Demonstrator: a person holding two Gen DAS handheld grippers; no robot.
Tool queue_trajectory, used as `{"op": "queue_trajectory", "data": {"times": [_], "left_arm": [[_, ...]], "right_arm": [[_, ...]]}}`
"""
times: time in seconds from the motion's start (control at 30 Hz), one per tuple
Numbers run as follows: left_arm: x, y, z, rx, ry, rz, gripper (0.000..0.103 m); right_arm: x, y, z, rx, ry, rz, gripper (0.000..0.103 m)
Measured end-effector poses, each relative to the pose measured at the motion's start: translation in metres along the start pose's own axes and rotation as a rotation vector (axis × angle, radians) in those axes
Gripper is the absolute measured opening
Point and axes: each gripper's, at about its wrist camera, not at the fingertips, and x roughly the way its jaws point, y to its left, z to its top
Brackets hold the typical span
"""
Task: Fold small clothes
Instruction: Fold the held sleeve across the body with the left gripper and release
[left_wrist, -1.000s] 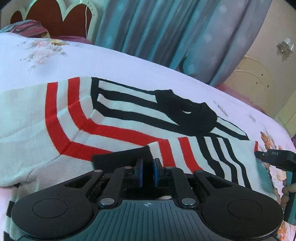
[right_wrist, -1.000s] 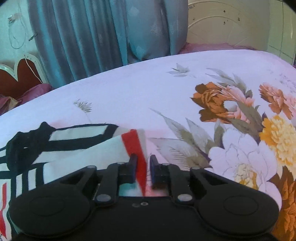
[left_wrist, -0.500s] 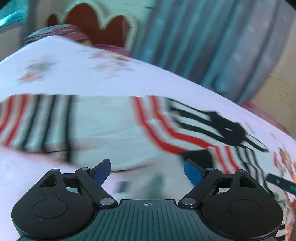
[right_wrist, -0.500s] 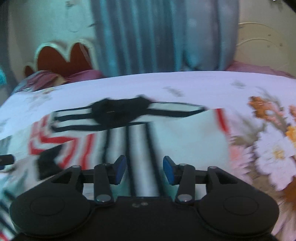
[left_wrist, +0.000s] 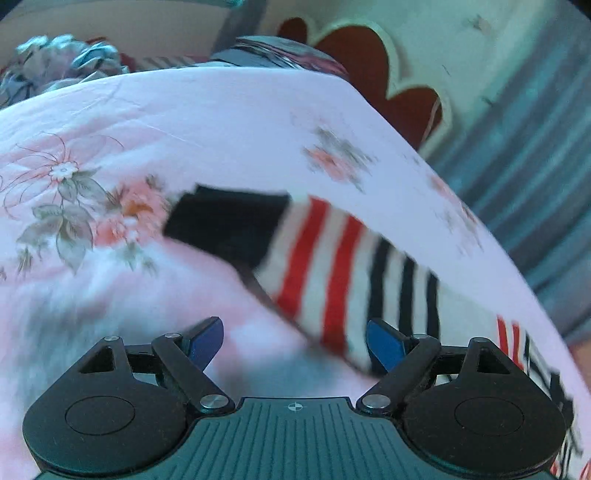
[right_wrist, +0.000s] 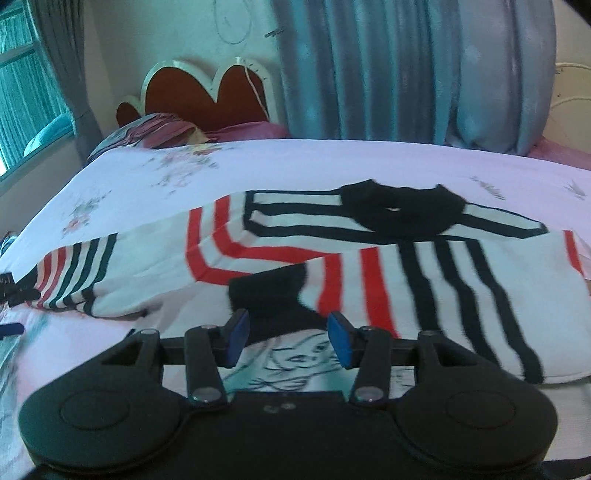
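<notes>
Striped knit sweater (right_wrist: 369, 266) is laid on the bed (right_wrist: 295, 162), the left gripper (left_wrist: 295, 343) held wide and empty, the right gripper (right_wrist: 286, 332) opening empty; the unfolded sleeve (left_wrist: 332, 266) could be bunched by a careless grasp.

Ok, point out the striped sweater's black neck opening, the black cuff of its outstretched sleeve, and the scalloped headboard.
black neck opening (right_wrist: 402, 212), right wrist view, on the collar band's front.
black cuff (left_wrist: 225, 225), left wrist view, middle of the sleeve's dark end.
scalloped headboard (right_wrist: 207, 99), right wrist view, on the red panel.
</notes>
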Motion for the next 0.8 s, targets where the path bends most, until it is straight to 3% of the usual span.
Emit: {"op": "queue_trajectory", "data": {"times": [0.1, 0.2, 0.27, 0.37, 0.53, 0.6, 0.7, 0.8], "left_arm": [[0.013, 0.007, 0.012, -0.033, -0.033, -0.012, 0.074], [0.024, 0.007, 0.019, -0.015, -0.063, -0.009, 0.05], [0.031, 0.01, 0.022, -0.024, -0.071, -0.001, 0.018], [0.032, 0.009, 0.026, -0.026, -0.076, -0.026, 0.005], [0.006, -0.031, 0.032, 0.097, -0.148, -0.133, 0.005], [-0.009, -0.064, 0.031, 0.181, -0.173, -0.208, 0.005], [-0.027, -0.121, 0.022, 0.295, -0.177, -0.348, 0.005], [-0.035, -0.187, -0.001, 0.415, -0.128, -0.489, 0.005]], "right_arm": [[0.007, 0.007, 0.0, -0.005, 0.006, -0.009, 0.046], [0.019, 0.012, 0.001, -0.003, 0.012, -0.024, 0.046], [0.027, 0.014, 0.003, -0.003, 0.016, -0.037, 0.046], [0.036, 0.014, 0.006, 0.003, 0.01, -0.068, 0.046], [0.061, 0.015, -0.001, -0.052, 0.05, -0.131, 0.048], [0.058, 0.017, 0.001, -0.066, 0.056, -0.117, 0.048], [0.039, 0.004, 0.006, 0.026, 0.015, -0.066, 0.047], [0.016, -0.014, 0.008, 0.077, -0.023, -0.064, 0.047]]}}
